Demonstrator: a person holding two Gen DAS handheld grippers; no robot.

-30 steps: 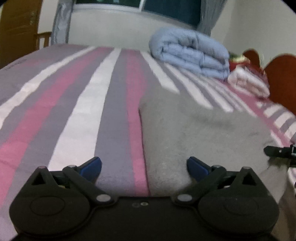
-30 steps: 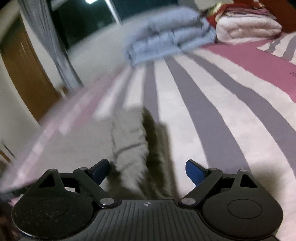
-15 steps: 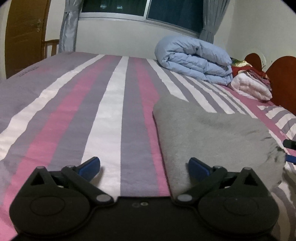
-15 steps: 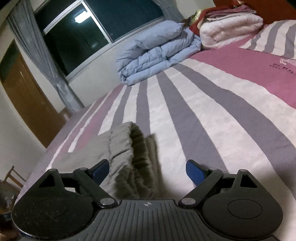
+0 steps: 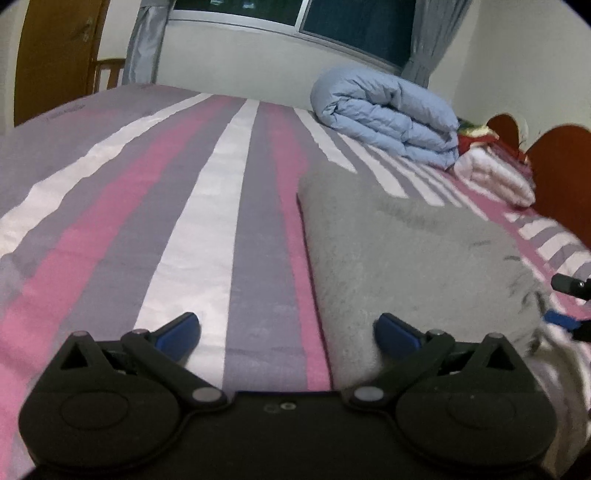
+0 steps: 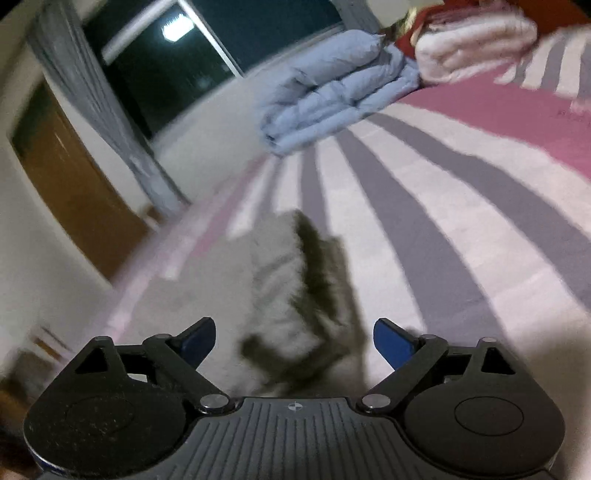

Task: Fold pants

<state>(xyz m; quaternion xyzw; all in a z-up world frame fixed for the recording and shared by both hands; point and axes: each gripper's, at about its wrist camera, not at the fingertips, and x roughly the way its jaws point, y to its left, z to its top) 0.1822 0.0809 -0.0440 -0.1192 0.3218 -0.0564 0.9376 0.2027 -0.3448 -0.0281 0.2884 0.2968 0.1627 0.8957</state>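
From the left wrist view, the grey pants (image 5: pixel 413 258) lie folded on the striped bed (image 5: pixel 192 229), filling the frame from 12 to 4 o'clock of the left tongs (image 5: pixel 287 328), whose blue tips stand wide apart and hold nothing; the right-hand tip sits on or just over the near edge of the cloth, the other over bare sheet. To make the next grip well, I would judge it best to slide low and square onto the folded edge so both layers are caught, not only the top one. These tongs point level along the bed toward the window (image 5: pixel 354 33), with a folded blue quilt (image 5: pixel 388 114) far off at 1 o'clock. From the right wrist view, which is blurred, the right tongs (image 6: pixel 294 338) are likewise spread and empty, tilted to one side, with the bunched waistband end of the pants (image 6: pixel 291 280) straight ahead at 12 o'clock, between the tips but not gripped.
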